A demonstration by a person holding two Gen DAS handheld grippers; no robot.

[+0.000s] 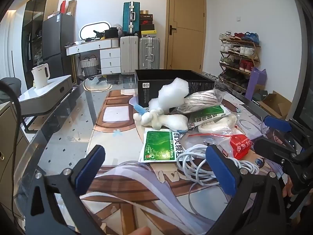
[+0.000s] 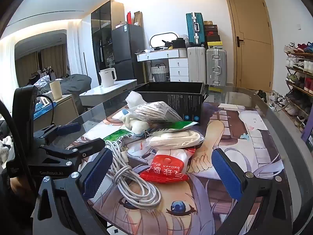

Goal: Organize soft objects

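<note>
Both claws, left claw point(image 1: 156, 166) and right claw point(image 2: 163, 174), gape wide, empty.

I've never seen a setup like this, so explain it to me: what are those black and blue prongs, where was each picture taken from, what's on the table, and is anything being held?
A person holds a two-fingered claw in each hand, each with a camera looking along its fingers. One picture comes from the left claw, the other from the right claw. Both are open and hold nothing. On the glass table lie a white cable, a red packet, a green packet, a white plush toy and bagged rope, with an open black box behind.
</note>
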